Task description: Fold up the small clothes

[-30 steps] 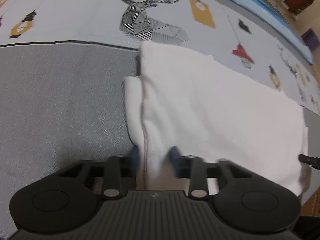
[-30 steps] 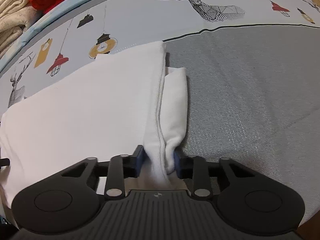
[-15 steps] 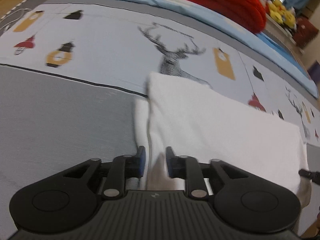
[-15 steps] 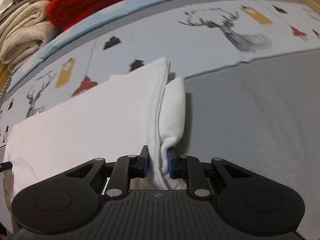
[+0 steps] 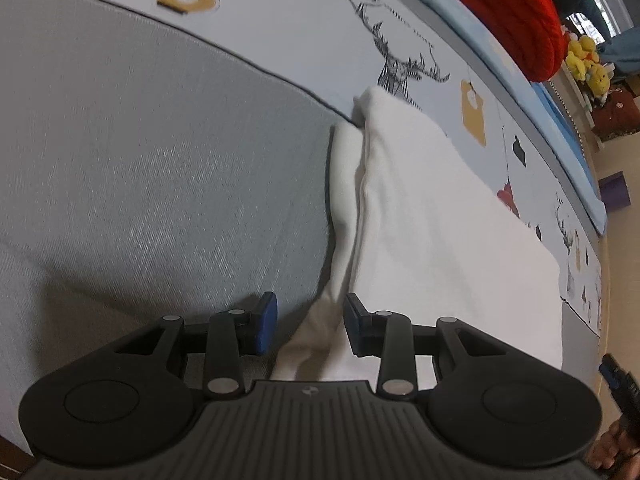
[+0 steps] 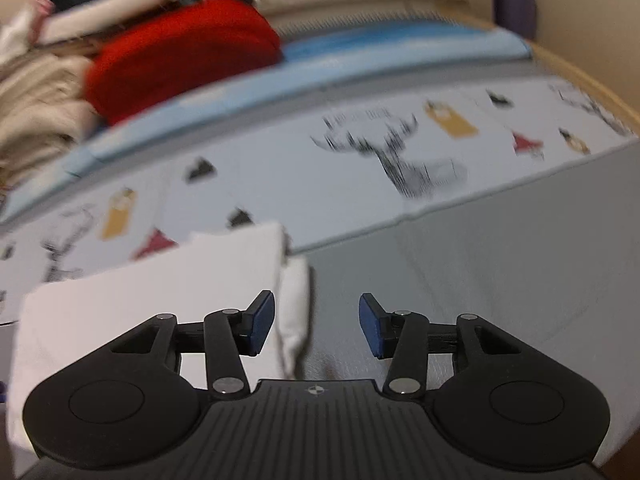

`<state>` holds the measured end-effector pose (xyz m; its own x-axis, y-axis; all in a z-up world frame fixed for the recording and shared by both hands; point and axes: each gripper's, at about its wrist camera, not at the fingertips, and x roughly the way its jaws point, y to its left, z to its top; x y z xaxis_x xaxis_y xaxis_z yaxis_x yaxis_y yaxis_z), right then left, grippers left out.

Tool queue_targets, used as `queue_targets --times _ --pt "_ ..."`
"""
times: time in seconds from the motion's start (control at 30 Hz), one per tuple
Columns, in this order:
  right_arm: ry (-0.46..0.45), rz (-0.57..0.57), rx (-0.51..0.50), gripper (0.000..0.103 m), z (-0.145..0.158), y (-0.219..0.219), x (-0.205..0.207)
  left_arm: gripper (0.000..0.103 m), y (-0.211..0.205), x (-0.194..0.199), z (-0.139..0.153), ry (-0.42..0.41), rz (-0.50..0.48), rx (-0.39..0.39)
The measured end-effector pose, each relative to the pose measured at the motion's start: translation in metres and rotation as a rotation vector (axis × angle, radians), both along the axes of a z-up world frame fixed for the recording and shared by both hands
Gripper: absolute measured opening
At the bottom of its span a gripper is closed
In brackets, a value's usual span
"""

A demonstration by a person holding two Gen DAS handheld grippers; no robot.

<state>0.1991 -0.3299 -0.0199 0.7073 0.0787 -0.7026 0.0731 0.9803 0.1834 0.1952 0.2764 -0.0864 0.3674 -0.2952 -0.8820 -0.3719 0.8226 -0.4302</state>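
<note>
A white folded garment (image 5: 440, 240) lies flat on the bedspread, half on its grey panel (image 5: 160, 160) and half on the deer-printed strip (image 5: 304, 28). A narrow inner layer sticks out along its folded edge. My left gripper (image 5: 310, 326) is low at the near end of that edge. Its jaws are opening, with the cloth's corner loose between the blue pads (image 5: 266, 322). My right gripper (image 6: 316, 326) hangs above the other end of the garment (image 6: 152, 304), jaws opening, with nothing pinched. Its tip (image 5: 618, 378) and a hand show at the left view's right edge.
At the head of the bed lie a red knitted blanket (image 6: 180, 60) and a stack of cream clothes (image 6: 36, 116) on a blue sheet (image 6: 360, 60). Yellow plush toys (image 5: 588, 64) sit beyond. The bed's wooden edge (image 6: 592, 92) runs along the right.
Both grippers let go of the garment's folded edge and their jaws spread apart. The right gripper rose and tipped up toward the head of the bed. The left gripper shifted sideways and rolled.
</note>
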Motion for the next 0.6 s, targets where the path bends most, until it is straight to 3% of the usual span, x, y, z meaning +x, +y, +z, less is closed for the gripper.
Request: queue_targets --times 0.13,0.23,0.4,0.5,0.53,0.6 --pt "0.010 -0.043 0.052 0.048 -0.004 -0.014 -0.012 0.043 -0.007 0.001 -0.006 0.005 0.018 -0.039" --pt "0.021 -0.050 0.027 0.048 -0.007 -0.017 -0.014 0.052 -0.017 0.006 -0.011 0.036 0.009 0.005" --pt "0.042 -0.004 -0.006 0.048 -0.009 -0.015 -0.019 0.052 -0.028 0.010 -0.015 0.037 -0.012 0.055" --pt "0.044 0.004 -0.028 0.048 -0.009 -0.015 -0.019 0.047 -0.040 0.011 -0.014 0.023 -0.070 0.126" --pt "0.047 0.000 -0.026 0.048 -0.010 -0.016 -0.019 0.035 -0.044 0.011 -0.013 0.013 -0.092 0.138" --pt "0.056 -0.016 -0.014 0.048 -0.012 -0.017 -0.018 0.027 -0.049 0.012 -0.013 -0.001 -0.122 0.147"
